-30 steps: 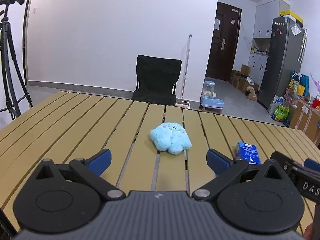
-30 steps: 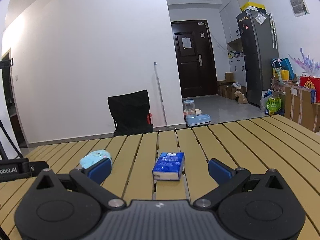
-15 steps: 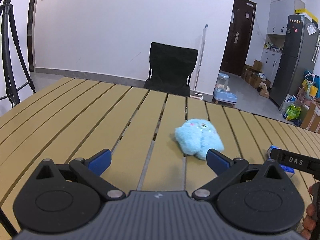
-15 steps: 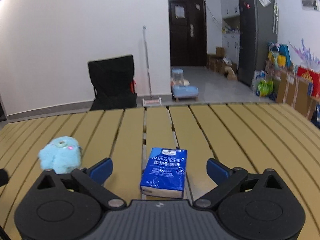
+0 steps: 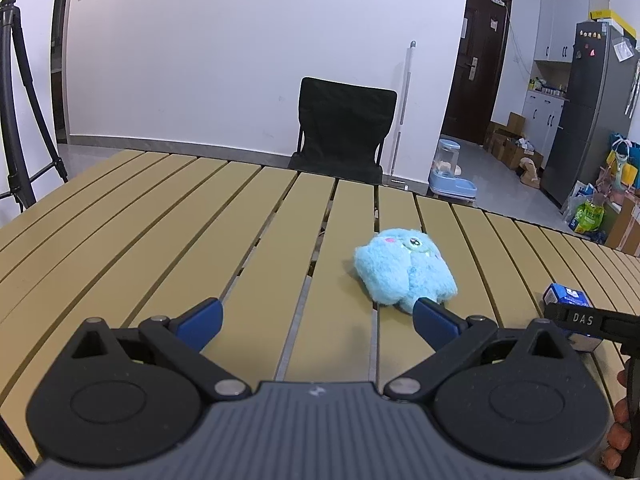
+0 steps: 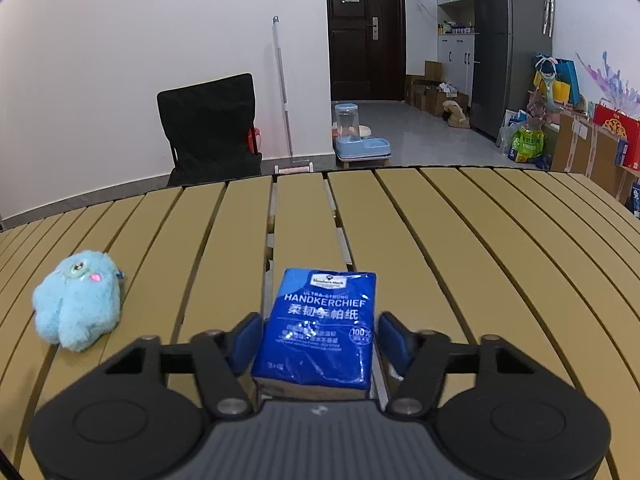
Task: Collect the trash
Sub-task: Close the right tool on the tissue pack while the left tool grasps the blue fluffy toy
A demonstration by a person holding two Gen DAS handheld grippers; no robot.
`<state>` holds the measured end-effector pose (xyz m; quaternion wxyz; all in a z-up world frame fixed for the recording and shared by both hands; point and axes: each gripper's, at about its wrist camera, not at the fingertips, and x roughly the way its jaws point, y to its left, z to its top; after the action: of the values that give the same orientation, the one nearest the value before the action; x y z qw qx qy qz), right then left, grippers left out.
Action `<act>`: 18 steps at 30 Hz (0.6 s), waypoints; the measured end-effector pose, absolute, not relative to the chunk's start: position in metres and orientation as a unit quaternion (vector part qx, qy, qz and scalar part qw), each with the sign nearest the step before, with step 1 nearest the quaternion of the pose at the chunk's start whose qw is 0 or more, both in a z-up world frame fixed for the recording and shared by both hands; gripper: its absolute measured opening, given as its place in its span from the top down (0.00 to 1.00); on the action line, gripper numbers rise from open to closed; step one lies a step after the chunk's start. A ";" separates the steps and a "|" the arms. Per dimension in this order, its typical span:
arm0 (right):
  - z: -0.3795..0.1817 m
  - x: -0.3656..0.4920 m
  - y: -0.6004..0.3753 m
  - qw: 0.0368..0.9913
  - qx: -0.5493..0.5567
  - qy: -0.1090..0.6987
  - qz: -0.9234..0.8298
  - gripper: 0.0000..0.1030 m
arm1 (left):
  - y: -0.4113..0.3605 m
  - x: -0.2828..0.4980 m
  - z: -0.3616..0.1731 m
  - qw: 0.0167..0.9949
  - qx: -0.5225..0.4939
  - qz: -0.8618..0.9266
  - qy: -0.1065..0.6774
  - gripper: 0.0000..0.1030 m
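A blue handkerchief tissue pack (image 6: 320, 320) lies on the slatted tan table (image 6: 460, 240), between the fingers of my right gripper (image 6: 318, 336). Its jaws are closing around the pack; the left pad (image 6: 246, 336) is at the pack's side, while a thin gap shows at the right pad (image 6: 392, 338). My left gripper (image 5: 316, 316) stands open over bare slats. A light blue plush toy (image 5: 404, 270) lies just beyond its right fingertip (image 5: 432, 314). The same toy (image 6: 78, 300) shows at the left in the right wrist view. The pack (image 5: 566, 295) peeks out behind the right gripper's black body (image 5: 592, 320).
A black folding chair (image 5: 344, 132) stands past the table's far edge. A tripod (image 5: 16, 100) is at the left. On the floor beyond are a pet water feeder (image 6: 356, 136), a fridge (image 6: 508, 40), boxes and bags (image 6: 576, 140). Fingers of a hand (image 5: 618, 432) show at the lower right.
My right gripper came forward and down until the tissue pack sat between its fingers, and its jaws narrowed. The left gripper shifted, so the plush toy now lies by its right finger.
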<state>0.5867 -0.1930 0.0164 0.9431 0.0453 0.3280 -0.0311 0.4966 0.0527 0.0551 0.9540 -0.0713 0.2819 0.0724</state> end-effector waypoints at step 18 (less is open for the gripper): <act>0.026 0.559 -0.248 0.950 0.159 0.260 -0.063 0.51 | 0.003 0.582 0.060 0.939 -0.041 0.057 0.337 0.00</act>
<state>0.5591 -0.2476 0.0256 0.9502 0.1589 0.2605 -0.0632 0.5825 0.0034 0.0603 0.9387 -0.0408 0.3374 0.0573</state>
